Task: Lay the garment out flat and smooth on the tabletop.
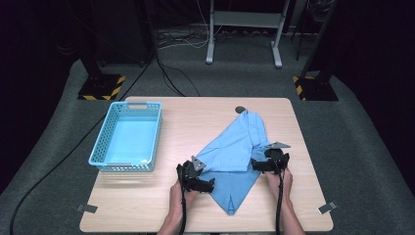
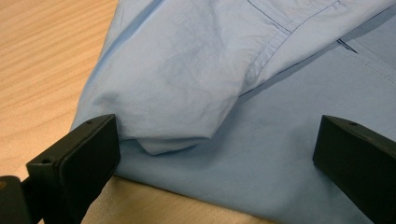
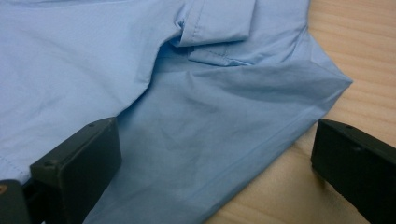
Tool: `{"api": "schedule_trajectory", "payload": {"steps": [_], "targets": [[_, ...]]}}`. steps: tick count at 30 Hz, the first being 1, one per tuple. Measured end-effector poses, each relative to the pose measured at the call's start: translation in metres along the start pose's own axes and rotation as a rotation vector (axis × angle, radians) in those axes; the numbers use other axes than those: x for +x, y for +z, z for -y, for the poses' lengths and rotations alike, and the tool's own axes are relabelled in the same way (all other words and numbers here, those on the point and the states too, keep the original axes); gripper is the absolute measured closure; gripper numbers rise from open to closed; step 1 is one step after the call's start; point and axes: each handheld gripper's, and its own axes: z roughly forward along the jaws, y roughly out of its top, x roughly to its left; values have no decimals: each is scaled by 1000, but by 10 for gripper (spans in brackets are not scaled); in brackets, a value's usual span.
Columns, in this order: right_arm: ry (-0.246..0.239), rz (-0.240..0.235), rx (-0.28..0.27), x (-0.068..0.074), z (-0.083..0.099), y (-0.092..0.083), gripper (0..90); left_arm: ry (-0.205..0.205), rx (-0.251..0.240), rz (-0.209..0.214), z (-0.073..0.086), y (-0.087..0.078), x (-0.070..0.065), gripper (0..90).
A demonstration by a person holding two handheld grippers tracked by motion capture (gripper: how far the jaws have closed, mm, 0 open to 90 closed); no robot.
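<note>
A light blue shirt (image 1: 240,152) lies folded and slanted across the right half of the wooden table (image 1: 195,117). My left gripper (image 1: 208,185) sits at the shirt's lower left edge, held by a hand from below. In the left gripper view its jaws stand wide apart over a folded flap of the shirt (image 2: 187,88), and the left fingertip (image 2: 88,149) touches the cloth edge. My right gripper (image 1: 257,164) rests at the shirt's right side. In the right gripper view its jaws are spread over the shirt's hem corner (image 3: 233,121), with nothing pinched.
A light blue plastic basket (image 1: 128,137) stands empty on the table's left half. A small dark round mark (image 1: 240,109) lies near the far edge by the shirt's tip. Bare wood (image 1: 147,205) shows along the front edge. Cables and stand feet are on the floor behind.
</note>
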Motion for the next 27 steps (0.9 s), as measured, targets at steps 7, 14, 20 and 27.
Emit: {"api": "schedule_trajectory", "payload": {"steps": [7, 14, 20, 27], "targets": [[6, 5, 1, 2, 4, -4, 14, 1, 1, -1, 3, -3, -4, 6], [0, 0, 4, 3, 9, -9, 15, 15, -1, 15, 8, -8, -12, 6], [-6, -4, 3, 6, 17, -17, 14, 19, 1, 18, 12, -12, -18, 7], [-8, -6, 1, 10, 28, -28, 15, 27, 2, 24, 17, -17, -26, 7]]}}
